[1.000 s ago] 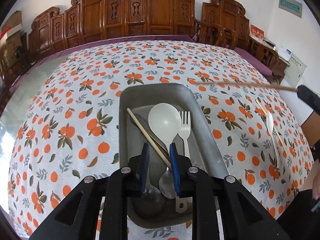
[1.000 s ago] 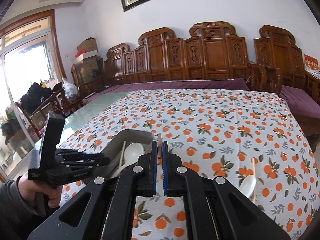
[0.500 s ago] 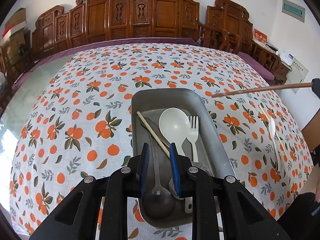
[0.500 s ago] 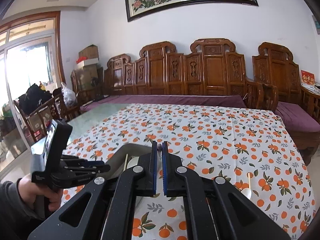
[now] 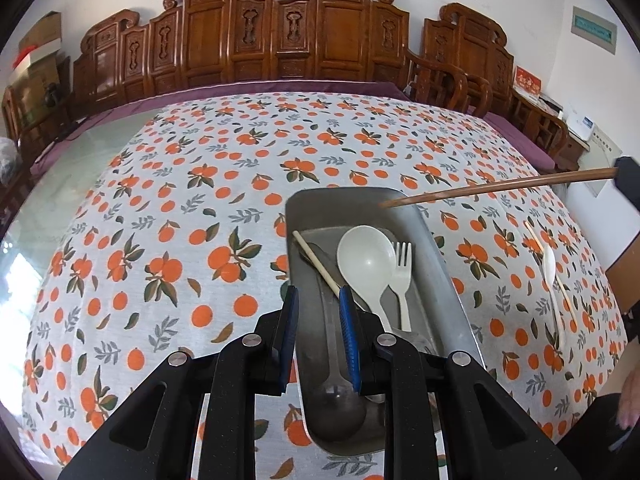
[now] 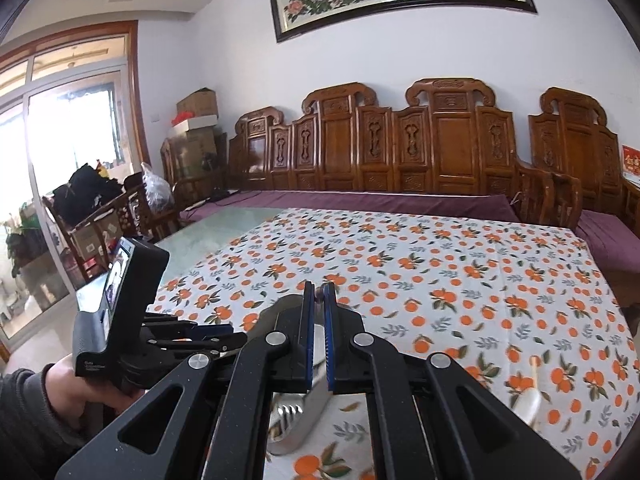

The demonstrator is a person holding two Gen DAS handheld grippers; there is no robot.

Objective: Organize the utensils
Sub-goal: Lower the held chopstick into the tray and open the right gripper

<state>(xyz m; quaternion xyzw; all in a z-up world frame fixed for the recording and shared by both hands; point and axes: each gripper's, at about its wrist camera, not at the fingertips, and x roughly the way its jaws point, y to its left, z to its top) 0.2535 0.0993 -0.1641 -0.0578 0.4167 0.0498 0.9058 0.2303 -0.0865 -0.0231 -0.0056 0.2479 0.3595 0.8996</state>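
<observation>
- Now the right claw (image 6: 319,338) is clenched on a brown chopstick (image 5: 496,189), whose free tip hangs over the far end of the metal tray (image 5: 440,264); the claw itself shows only at the right edge of the left wrist view.
- The left claw (image 5: 319,336) grasps the left wall of the tray at its near part, one pad outside and one inside, so the tray seems to be held steady.
- Inside the tray lie a pale chopstick (image 5: 316,262), a white spoon (image 5: 366,258), a white fork (image 5: 403,276) and a metal spoon (image 5: 338,392).
- A risk, I think: the brown chopstick is long and held near one end, so it may swing and its tip may land on the rim and roll out to the tablecloth (image 5: 160,240).
- If it is let go from too high, it may bounce on the metal or lie across the white spoon, not beside its pale partner.
- If the tip pushes the tray wall, the tray may slide or twist in the left claw.
- On the table to the right, another white spoon (image 5: 550,266) and a thin stick (image 5: 560,284) still wait, and a hurried sweep could knock them.
</observation>
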